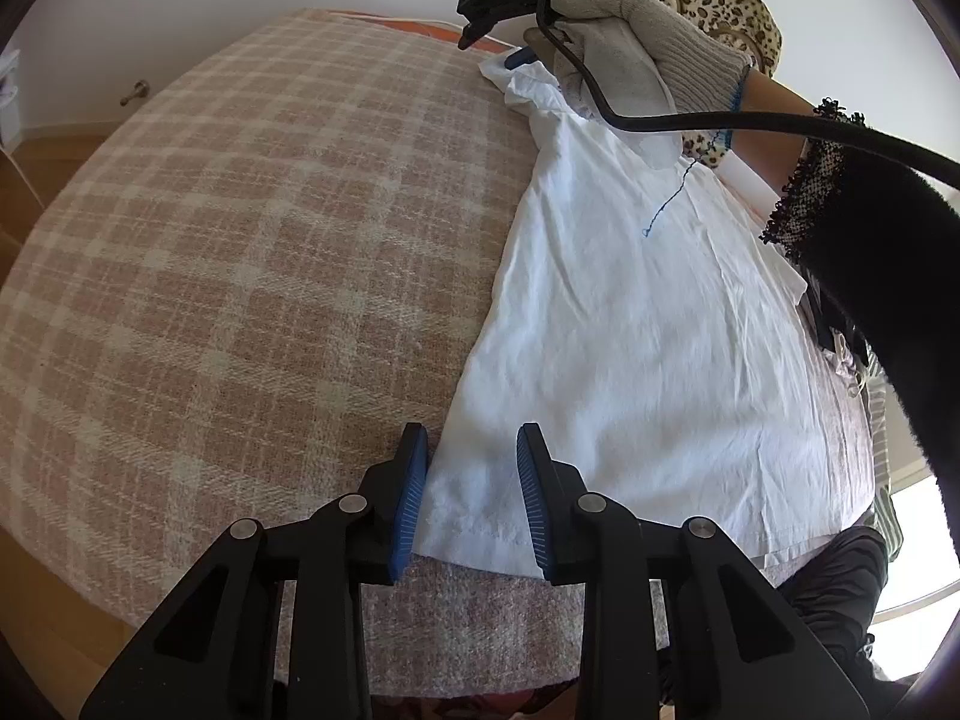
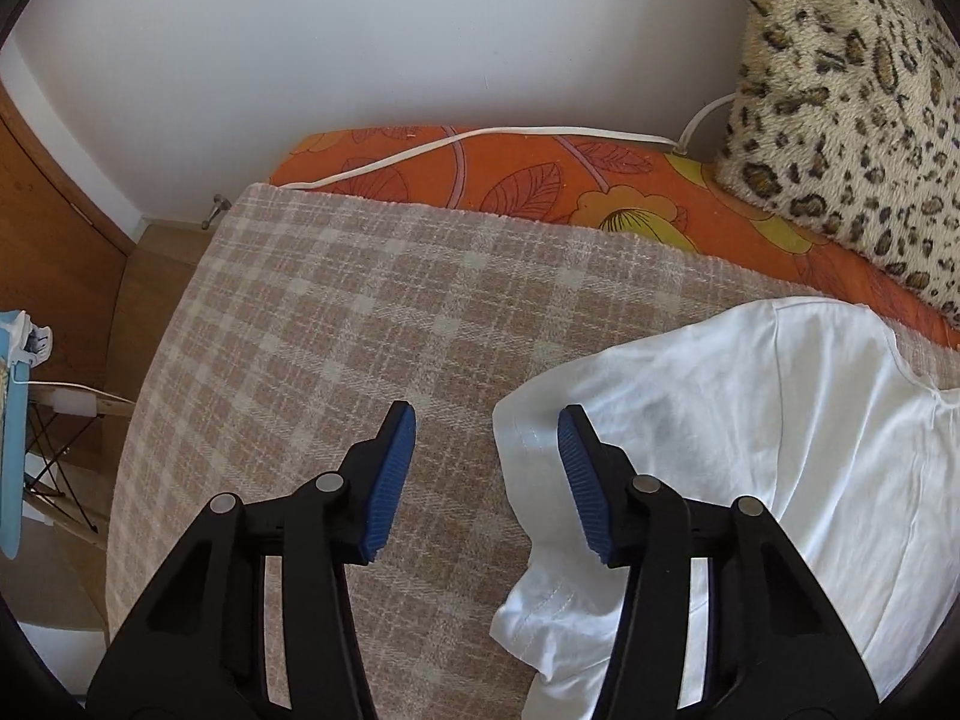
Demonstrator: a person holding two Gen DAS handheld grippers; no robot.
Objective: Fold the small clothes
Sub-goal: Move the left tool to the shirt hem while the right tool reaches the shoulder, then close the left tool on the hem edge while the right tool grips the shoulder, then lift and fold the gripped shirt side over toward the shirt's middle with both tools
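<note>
— Starting at the left, what lies there?

— A woven plaid blanket [image 1: 240, 276], pink-brown with cream checks and a coarse, nubby weave, spread flat over the bed. Past its far edge runs an orange sheet [image 2: 510, 174] printed with leaves and flowers, and a thin white cord [image 2: 420, 150] trails across it.

— And the garment?

— A small white T-shirt [image 1: 648, 324], thin creased cotton, lies flat on the right part of the blanket, hem toward the near edge, sleeve at the far end.

— The left gripper?

— The left gripper [image 1: 471, 492] has black arms and ribbed blue pads. Its jaws stand partly apart, straddling the stitched hem corner. The left pad sits at the shirt's edge, the right one on the cloth; whether they actually pinch it, I cannot tell.

— The right one?

— The right gripper [image 2: 486, 480] is about half open and holds nothing. Its left pad is over bare blanket, its right pad over the rumpled sleeve hem. A hand [image 1: 636, 42] in a knitted cream glove carries it, a black cable [image 1: 780, 120] looping off.

— Farthest right?

— A plush leopard-print pillow [image 2: 852, 120], fuzzy and soft.
</note>
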